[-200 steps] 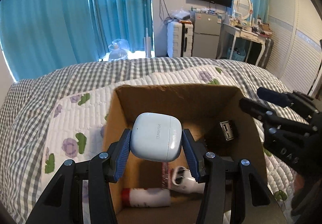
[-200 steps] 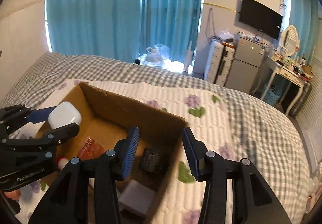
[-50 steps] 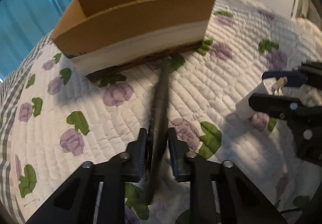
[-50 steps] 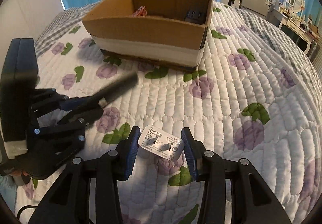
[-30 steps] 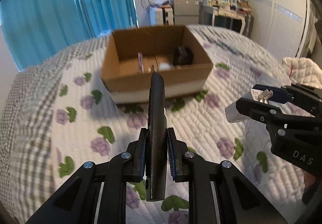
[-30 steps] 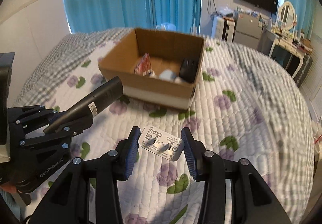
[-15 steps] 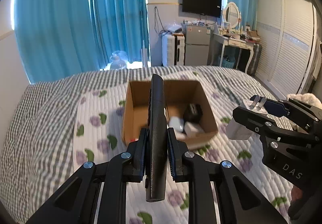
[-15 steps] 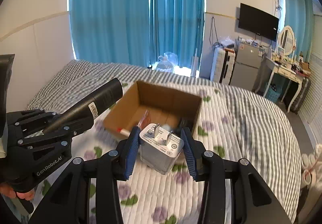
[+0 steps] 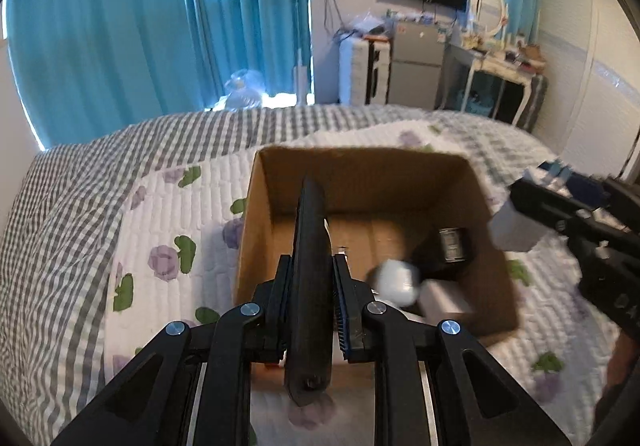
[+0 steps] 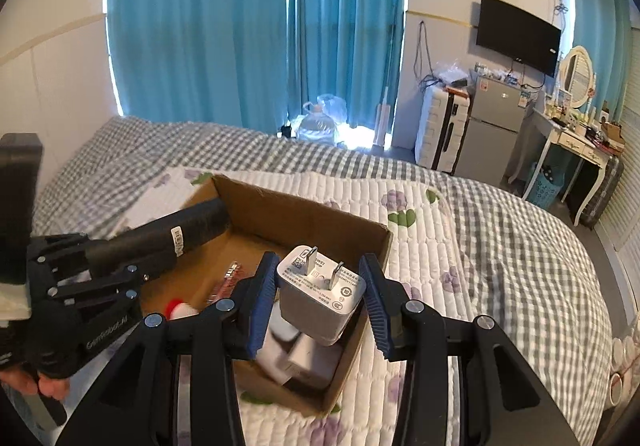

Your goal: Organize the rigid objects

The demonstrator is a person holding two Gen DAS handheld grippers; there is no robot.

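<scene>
An open cardboard box stands on the quilted bed. My left gripper is shut on a long black remote, held over the box's left half; it also shows in the right wrist view. My right gripper is shut on a white plug charger, prongs up, above the box's near right corner; it appears in the left wrist view at the box's right wall. In the box lie a white earbuds case, a black adapter and a red-capped white tube.
The bed has a white flowered quilt over a grey checked cover. Teal curtains, a suitcase, small fridge and dressing table stand beyond the bed's far edge.
Both grippers have moved forward and down to just above the box, which now looks much larger. The remote and charger stay gripped.
</scene>
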